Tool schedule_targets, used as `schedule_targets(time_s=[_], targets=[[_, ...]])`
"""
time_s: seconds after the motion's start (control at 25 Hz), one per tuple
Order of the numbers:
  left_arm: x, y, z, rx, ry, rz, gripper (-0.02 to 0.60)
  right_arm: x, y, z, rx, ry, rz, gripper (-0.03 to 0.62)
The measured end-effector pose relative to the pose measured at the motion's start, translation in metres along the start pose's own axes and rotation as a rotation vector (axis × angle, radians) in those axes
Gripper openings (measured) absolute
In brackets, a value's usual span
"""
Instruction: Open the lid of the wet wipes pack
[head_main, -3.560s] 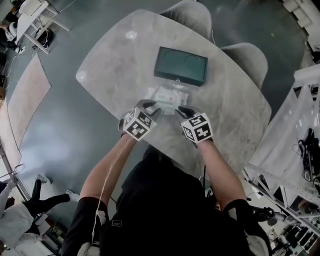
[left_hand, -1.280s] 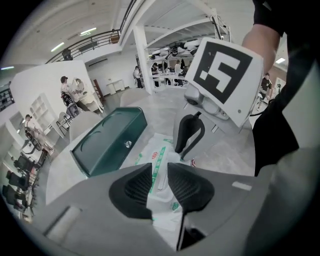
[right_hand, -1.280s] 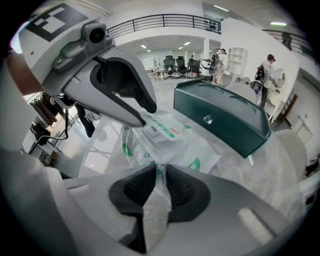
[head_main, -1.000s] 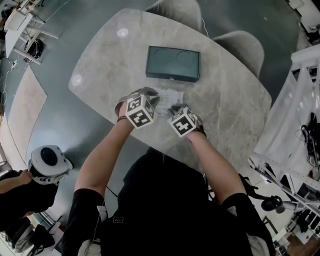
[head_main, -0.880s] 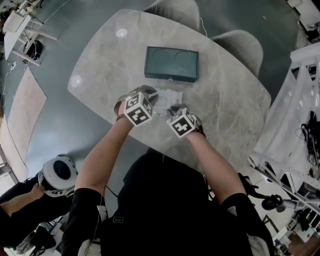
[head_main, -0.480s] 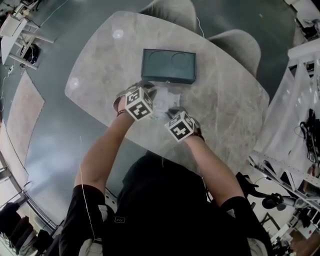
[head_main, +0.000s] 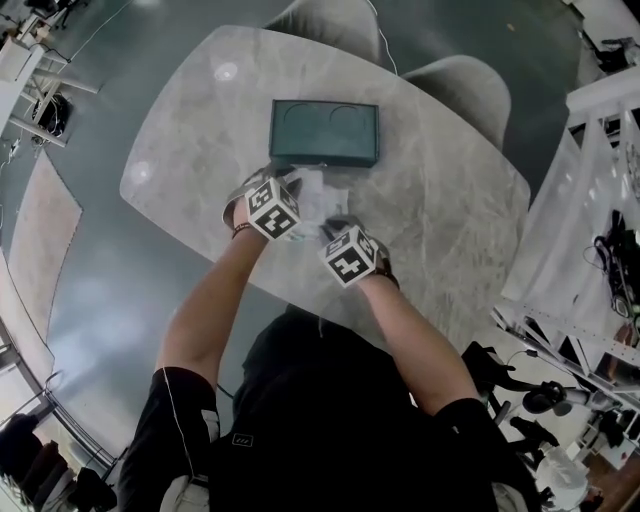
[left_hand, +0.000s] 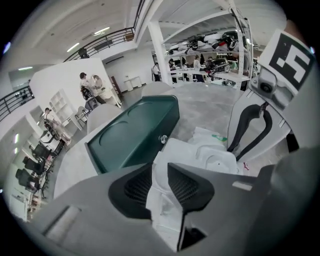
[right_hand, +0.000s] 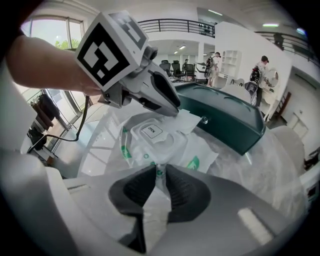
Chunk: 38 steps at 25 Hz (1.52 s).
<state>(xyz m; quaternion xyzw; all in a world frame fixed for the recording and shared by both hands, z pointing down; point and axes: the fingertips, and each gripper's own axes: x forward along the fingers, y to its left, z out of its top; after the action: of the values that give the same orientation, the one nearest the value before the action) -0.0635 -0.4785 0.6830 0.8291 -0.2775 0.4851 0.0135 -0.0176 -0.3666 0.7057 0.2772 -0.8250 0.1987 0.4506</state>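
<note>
Wet wipes pack (right_hand: 170, 150) lies flat on the table (head_main: 450, 200), centre of the head view, just below the green box (head_main: 325, 132). It's a soft film pouch: light, crinkly, prob. slippery, so it likely slides or lifts if the lid is pulled w/o an anchor. The only stiff part is the white plastic flip lid (right_hand: 150, 131), marked OPEN, upper middle of the right gripper view; it looks closed.

Best hold, I'd say: the lid's tab edge w/ one tool, the film seam w/ the other.

At bottom centre of its own view, the right gripper (right_hand: 160, 192) is clamped on the pack's near film edge, i.e. it's the anchor. The left gripper (left_hand: 159, 187) sits at the far edge. Its jaws are opening w/ white film between them, and the pads don't look to press it. Thin film may slip or tear under a hard tug.
</note>
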Motion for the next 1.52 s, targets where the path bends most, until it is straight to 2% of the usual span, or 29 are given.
schedule_targets(time_s=[0.04,0.16,0.32,0.4,0.64,1.04,1.32,1.52], targets=[[-0.004,-0.001,0.002,-0.022,-0.012,0.018,0.115,0.000,0.000,-0.001,0.004,-0.005,0.005,0.060],[-0.026,-0.007,0.010,-0.085,-0.054,0.058,0.117,-0.003,-0.002,-0.003,0.034,-0.031,0.033,0.060],[-0.063,-0.020,0.011,-0.135,-0.070,0.081,0.117,-0.014,-0.010,-0.002,0.187,-0.116,0.070,0.060],[-0.080,-0.027,0.009,-0.159,-0.073,0.096,0.117,-0.027,-0.012,-0.002,0.212,-0.153,0.075,0.060],[-0.125,-0.053,0.013,-0.242,-0.105,0.143,0.112,-0.072,-0.003,-0.002,0.224,-0.254,0.107,0.060],[-0.198,-0.098,0.019,-0.445,-0.237,0.247,0.098,-0.138,0.037,-0.009,0.232,-0.398,0.215,0.060],[-0.241,-0.105,0.011,-0.540,-0.300,0.299,0.091,-0.176,0.044,0.003,0.240,-0.527,0.246,0.054],[-0.273,-0.098,0.022,-0.551,-0.392,0.328,0.087,-0.202,0.053,0.019,0.199,-0.600,0.254,0.054]])
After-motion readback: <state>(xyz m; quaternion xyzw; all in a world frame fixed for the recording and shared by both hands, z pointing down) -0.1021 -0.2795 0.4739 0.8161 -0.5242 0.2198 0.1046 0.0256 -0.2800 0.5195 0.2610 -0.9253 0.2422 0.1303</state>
